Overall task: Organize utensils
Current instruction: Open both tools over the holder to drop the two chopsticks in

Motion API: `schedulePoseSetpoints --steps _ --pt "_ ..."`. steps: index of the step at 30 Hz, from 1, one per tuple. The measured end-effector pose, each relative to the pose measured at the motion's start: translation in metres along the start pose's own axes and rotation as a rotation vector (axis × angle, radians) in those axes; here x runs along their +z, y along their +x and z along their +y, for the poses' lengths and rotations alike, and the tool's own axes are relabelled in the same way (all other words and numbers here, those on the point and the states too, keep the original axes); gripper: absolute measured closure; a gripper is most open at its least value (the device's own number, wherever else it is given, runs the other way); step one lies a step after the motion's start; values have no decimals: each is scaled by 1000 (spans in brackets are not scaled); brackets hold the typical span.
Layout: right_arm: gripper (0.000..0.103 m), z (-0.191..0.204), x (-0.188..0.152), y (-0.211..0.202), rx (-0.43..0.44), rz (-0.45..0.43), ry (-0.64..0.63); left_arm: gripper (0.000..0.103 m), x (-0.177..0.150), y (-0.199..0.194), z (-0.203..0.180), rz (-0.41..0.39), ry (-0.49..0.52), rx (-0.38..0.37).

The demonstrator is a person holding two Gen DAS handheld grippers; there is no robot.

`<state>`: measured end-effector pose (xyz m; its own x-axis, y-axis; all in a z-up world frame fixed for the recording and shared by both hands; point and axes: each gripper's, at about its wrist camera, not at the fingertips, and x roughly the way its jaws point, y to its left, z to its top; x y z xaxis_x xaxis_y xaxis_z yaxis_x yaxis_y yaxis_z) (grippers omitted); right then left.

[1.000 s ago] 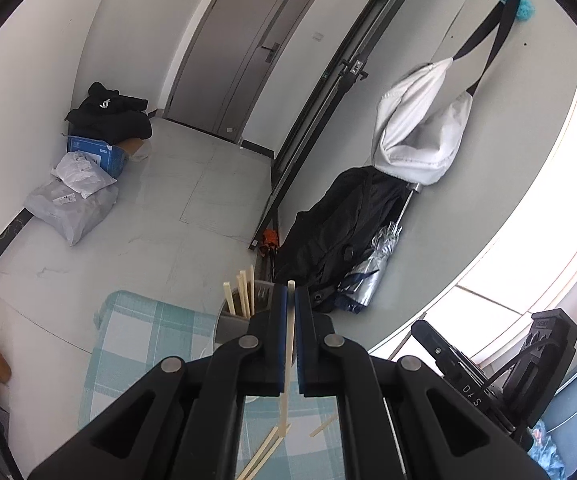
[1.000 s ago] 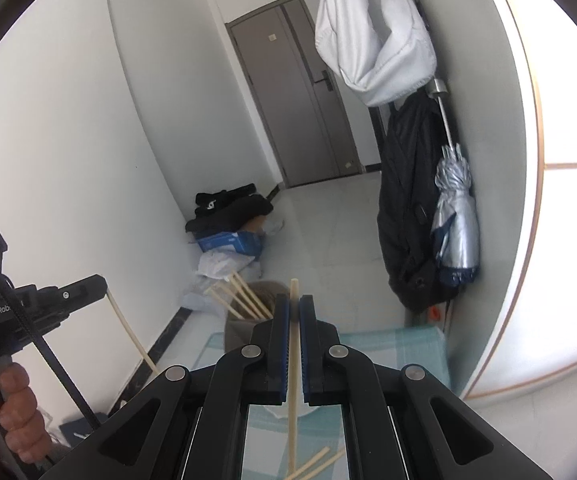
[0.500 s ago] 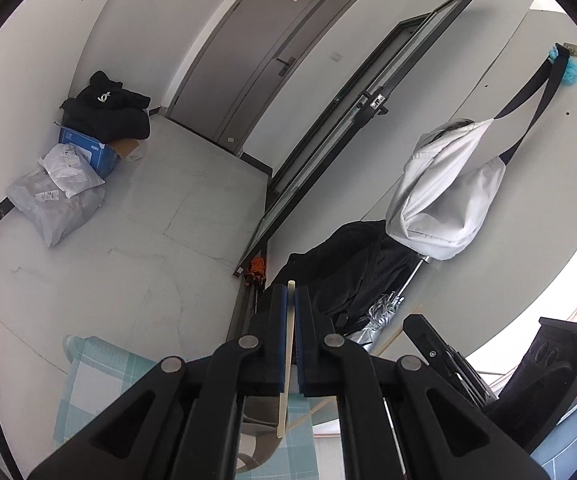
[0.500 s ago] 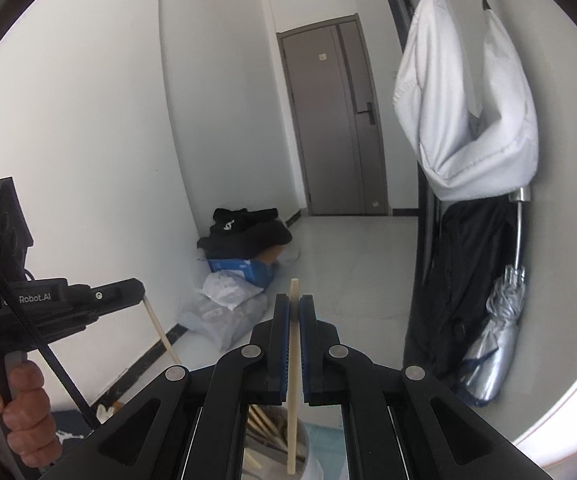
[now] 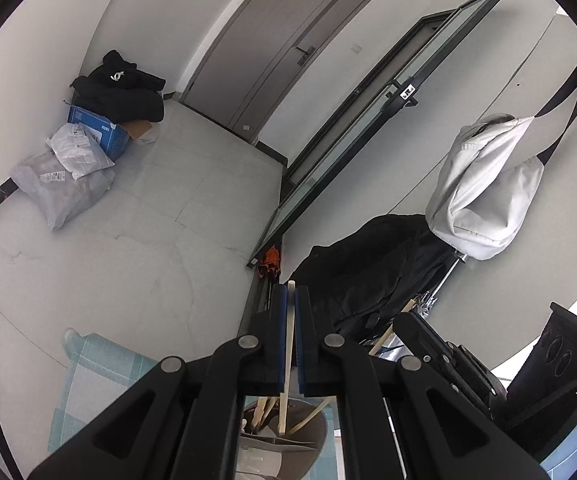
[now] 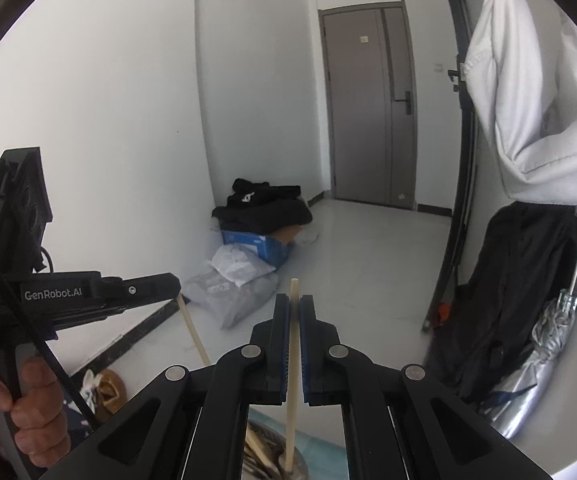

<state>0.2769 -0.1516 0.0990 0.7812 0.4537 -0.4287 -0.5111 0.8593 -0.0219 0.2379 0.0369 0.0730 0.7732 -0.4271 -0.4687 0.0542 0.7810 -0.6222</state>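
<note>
A pale hallway floor (image 5: 136, 240) fills the far view, and a teal checked cloth (image 5: 88, 384) covers the near surface on which the grey utensil holder (image 5: 288, 446) stands. The holder sits directly below both grippers, at the near bottom edge of each wrist view, with several wooden chopsticks already leaning inside it.

The left gripper (image 5: 290, 300) is clamped tight on one chopstick (image 5: 288, 360). Its long axis runs nearly straight up between the pads, the top end just above the fingertips and the bottom end hanging over the holder's mouth.

The right gripper (image 6: 294, 308) is likewise pressed closed on a second chopstick (image 6: 293, 380), upright, and its lower tip appears to be already at or inside the holder's rim. It looks the nearer of the two to a drop. For either stick, the move ahead is a short descent along its own length before the pads part.

In the right wrist view the side of the left gripper reads "GenRobot.AI". A person's hand (image 6: 16, 412) grips its handle. The writing on the blue box (image 6: 260, 249) by the far wall is too small to read.
</note>
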Motion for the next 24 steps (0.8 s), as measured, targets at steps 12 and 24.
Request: schedulePoseSetpoints --steps 12,24 --pt "99 7 -30 -9 1 5 -106 103 -21 0 -11 50 147 -20" --pt "99 -8 -57 -7 8 71 -61 101 -45 11 -15 158 223 43"
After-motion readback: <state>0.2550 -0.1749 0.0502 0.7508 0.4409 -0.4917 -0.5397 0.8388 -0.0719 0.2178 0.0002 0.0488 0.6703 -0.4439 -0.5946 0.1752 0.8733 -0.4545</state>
